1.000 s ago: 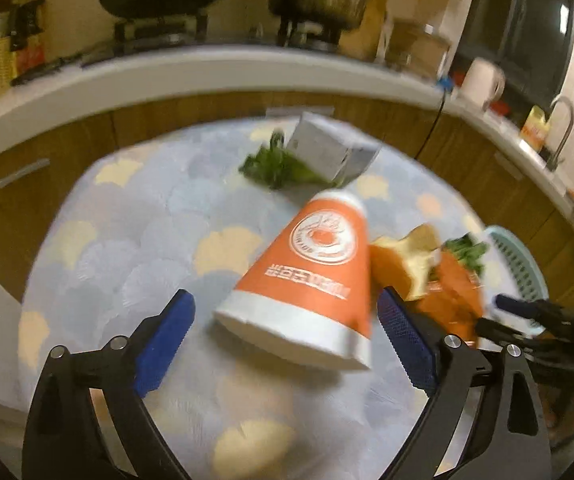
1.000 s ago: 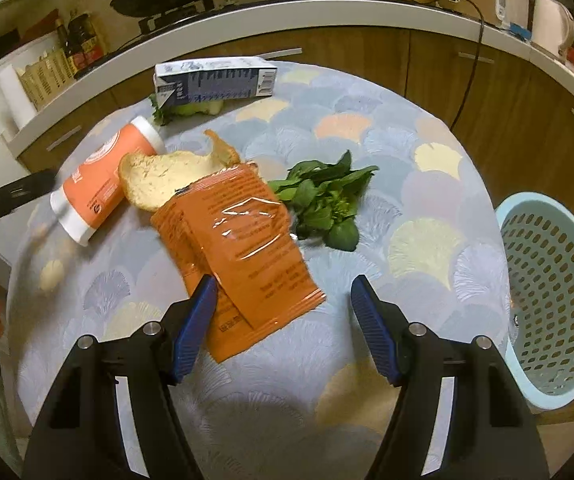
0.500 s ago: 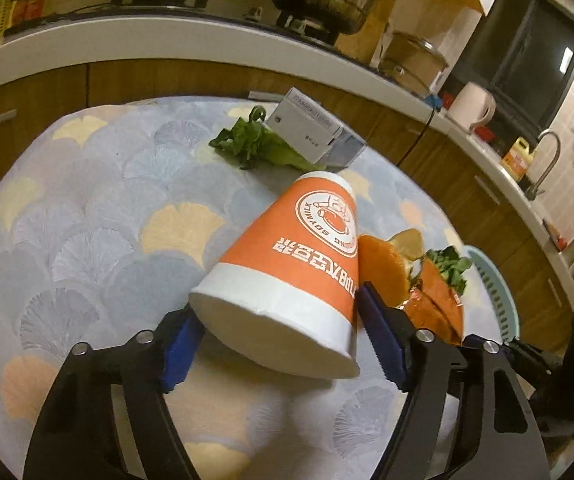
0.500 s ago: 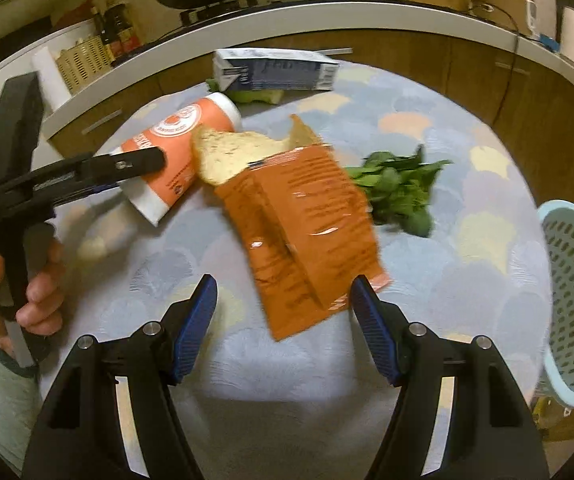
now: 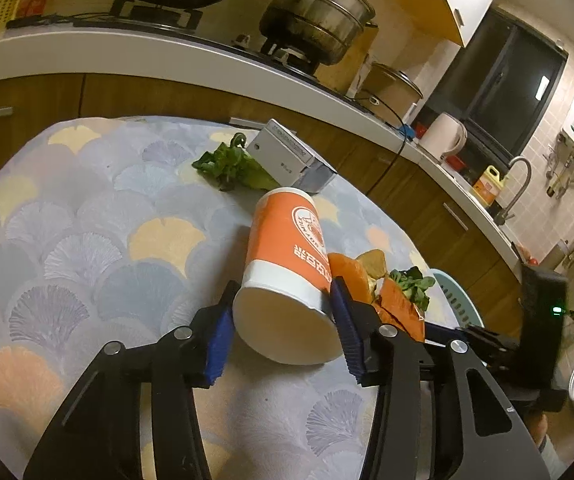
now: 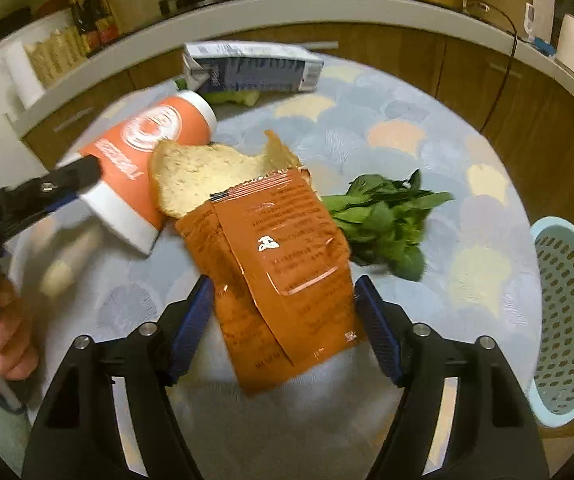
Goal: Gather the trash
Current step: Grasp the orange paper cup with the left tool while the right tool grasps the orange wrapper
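Note:
An orange and white paper cup lies on its side on the round table. My left gripper is shut on the cup's wide white rim end; the cup also shows in the right wrist view. My right gripper is open, its fingers either side of the near end of an orange foil wrapper. A slice of bread lies partly under the wrapper. Green leaves lie to its right. A grey milk carton lies at the far side with more leaves.
A light blue perforated basket stands beside the table at the right. The table wears a scallop-patterned cloth. Behind it runs a kitchen counter with a stove, pots and a kettle.
My left gripper has closed onto the cup's wide end. My right gripper has moved forward until its open fingers straddle the wrapper's near end.

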Available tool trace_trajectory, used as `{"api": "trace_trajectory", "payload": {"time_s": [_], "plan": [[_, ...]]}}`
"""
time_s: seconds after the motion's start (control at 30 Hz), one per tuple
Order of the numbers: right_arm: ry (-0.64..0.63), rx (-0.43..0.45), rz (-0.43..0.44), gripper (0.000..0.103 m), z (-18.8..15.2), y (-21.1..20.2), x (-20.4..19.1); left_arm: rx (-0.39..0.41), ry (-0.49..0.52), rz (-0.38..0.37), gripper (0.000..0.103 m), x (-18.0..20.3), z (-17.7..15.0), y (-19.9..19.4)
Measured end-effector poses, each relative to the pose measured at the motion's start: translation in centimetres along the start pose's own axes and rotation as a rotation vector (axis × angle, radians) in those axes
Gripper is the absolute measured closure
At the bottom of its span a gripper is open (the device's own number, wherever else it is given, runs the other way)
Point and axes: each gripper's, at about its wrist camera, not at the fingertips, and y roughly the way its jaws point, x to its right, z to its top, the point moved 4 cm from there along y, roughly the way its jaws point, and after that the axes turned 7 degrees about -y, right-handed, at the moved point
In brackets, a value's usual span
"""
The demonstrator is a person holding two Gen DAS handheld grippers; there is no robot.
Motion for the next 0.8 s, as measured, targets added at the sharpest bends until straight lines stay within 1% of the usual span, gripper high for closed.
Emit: {"api": "trace_trajectory", "payload": {"time_s": [0.1, 0.17, 0.23, 0.3, 0.37, 0.4, 0.43, 0.47, 0.57, 0.67, 0.73, 0.8], "plan": [[-0.039, 0.011, -0.060, 0.034, 0.2, 0.3, -0.8, -0.016, 0.007, 0.010, 0.055, 0.3, 0.0, 0.5], [-0.041, 0.018, -0.063, 0.035, 0.1, 0.2, -1.0, -0.037, 0.012, 0.027, 0.050, 0.5, -0.1, 1.2], [-0.039, 0.027, -0.059, 0.039, 0.1, 0.1, -1.0, -0.059, 0.008, 0.042, 0.049, 0.7, -0.2, 1.9], [-0.043, 0.035, -0.063, 0.045, 0.1, 0.0, -1.1, -0.066, 0.001, 0.048, 0.050, 0.9, -0.1, 2.4], [-0.058, 0.047, -0.068, 0.062, 0.1, -0.3, -1.5, -0.075, 0.001, 0.052, 0.055, 1.1, -0.2, 2.8], [-0.075, 0.055, -0.078, 0.065, 0.1, -0.3, -1.8, -0.074, 0.008, 0.054, 0.056, 1.4, -0.3, 2.9], [-0.091, 0.062, -0.088, 0.071, 0.1, -0.5, -2.1, -0.067, 0.020, 0.066, 0.059, 1.7, -0.4, 2.9], [-0.106, 0.073, -0.097, 0.074, 0.1, -0.6, -2.4, -0.060, 0.033, 0.077, 0.062, 1.9, -0.5, 2.8], [-0.132, 0.117, -0.106, 0.075, -0.1, -1.9, -2.9, -0.022, 0.039, 0.092, 0.064, 2.3, -0.6, 1.6], [-0.125, 0.170, -0.086, 0.076, -0.2, -4.0, -2.9, 0.018, 0.025, 0.071, 0.064, 2.6, -0.3, -0.1], [-0.111, 0.210, -0.070, 0.076, -0.1, -5.5, -2.4, 0.049, 0.033, 0.045, 0.064, 3.4, 0.0, -1.6], [-0.092, 0.242, -0.074, 0.076, 0.1, -7.0, -1.6, 0.079, 0.047, 0.026, 0.063, 4.5, 0.4, -2.9]]}}
